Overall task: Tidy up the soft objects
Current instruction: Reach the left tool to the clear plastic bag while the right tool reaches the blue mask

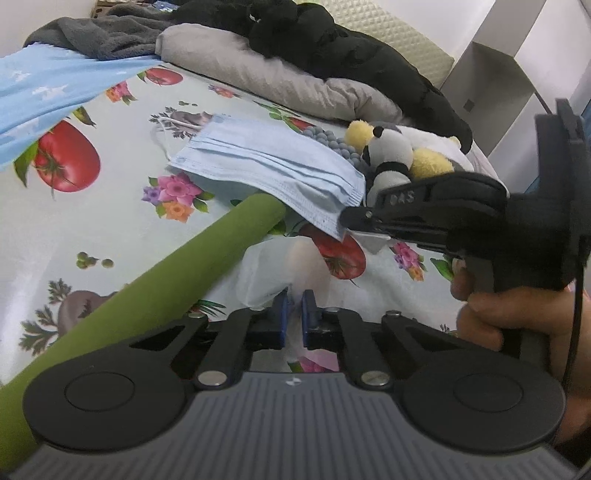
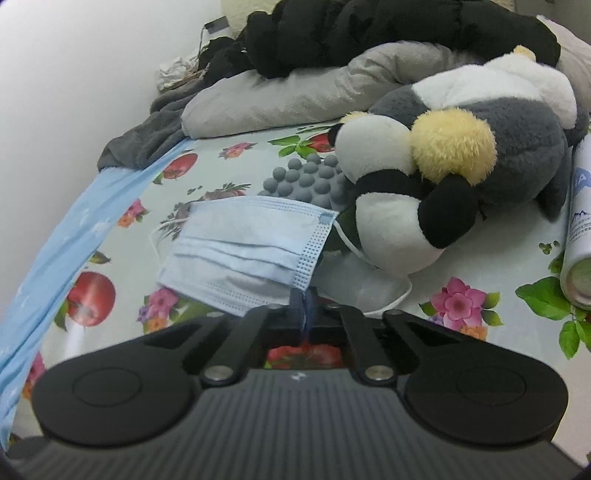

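On the left side, the left claw [image 1: 294, 310] has its blue pads clenched on a thin white fabric piece [image 1: 273, 273] that rises just ahead of its tips off the bed [image 1: 110, 229]; a green foam roll [image 1: 147, 284] runs diagonally from beside that claw's left up and forward, its far end tucked under the blue face mask [image 1: 273, 162]. The mask lies ahead and slightly right of the left claw, its long axis running left to right across the claw's line. The right claw [image 2: 304, 308] is grasping the mask [image 2: 251, 243] by its near right corner, so the mask spreads forward and left from those tips; the right hand is plainly the nearer one to it. Just right of the mask and ahead of the right claw sits a panda plush [image 2: 391, 206], leaning on a larger grey-and-white plush [image 2: 509, 122], with a grey knobbly ball [image 2: 306, 177] behind the mask. The floral fruit-print sheet covers the bed; a grey pillow [image 2: 280, 99] and black jacket [image 2: 369, 33] lie farther ahead against the wall.
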The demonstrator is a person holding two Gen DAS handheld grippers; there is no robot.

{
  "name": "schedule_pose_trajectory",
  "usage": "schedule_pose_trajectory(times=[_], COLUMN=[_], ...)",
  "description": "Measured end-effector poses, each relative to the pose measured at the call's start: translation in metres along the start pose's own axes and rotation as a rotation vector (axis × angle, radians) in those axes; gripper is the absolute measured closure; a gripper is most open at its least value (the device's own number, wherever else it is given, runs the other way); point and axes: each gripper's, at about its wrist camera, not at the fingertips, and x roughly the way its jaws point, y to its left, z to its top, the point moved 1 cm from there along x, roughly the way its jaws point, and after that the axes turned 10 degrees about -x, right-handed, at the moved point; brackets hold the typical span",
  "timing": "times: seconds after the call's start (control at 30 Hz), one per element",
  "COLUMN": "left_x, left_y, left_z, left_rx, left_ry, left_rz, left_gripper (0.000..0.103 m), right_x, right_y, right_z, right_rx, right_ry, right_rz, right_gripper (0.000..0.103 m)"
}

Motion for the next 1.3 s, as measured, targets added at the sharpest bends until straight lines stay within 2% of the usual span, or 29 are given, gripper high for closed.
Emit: schedule_pose_trajectory(times=[0.33, 0.47, 0.63, 1.0, 1.3], left_x=[-0.042, -0.062, -0.082, -0.128, -0.134], left_y=[0.006, 0.006, 0.015, 0.022, 0.021], left_z=[0.001, -0.007, -0.026, -0.063, -0.079], left_rx=[-0.042, -0.046, -0.089, -0.082, -0.064], left_ry=[-0.043, -0.043, 0.003, 0.041, 0.106], left_rz=[-0.024, -0.028, -0.039, -0.032, -0.01], left_gripper=[0.095, 0.095, 0.095, 0.095, 0.094], right_x=[-0.068, -0.099, -0.128, -0.183, -0.203], right_y=[0.017, 0.027, 0.039, 0.043, 0.046], right_z=[-0.015, -0.03, -0.052, -0.103, -0.148], right_rx=[-0.029, -0.059, -0.083, -0.06, -0.014], right_ry=[-0.034, -0.038, -0.024, 0.031, 0.11], right_rz=[-0.003, -0.036, -0.053, -0.108, -0.112], right_gripper=[0.099, 0.099, 0.099, 0.099, 0.099])
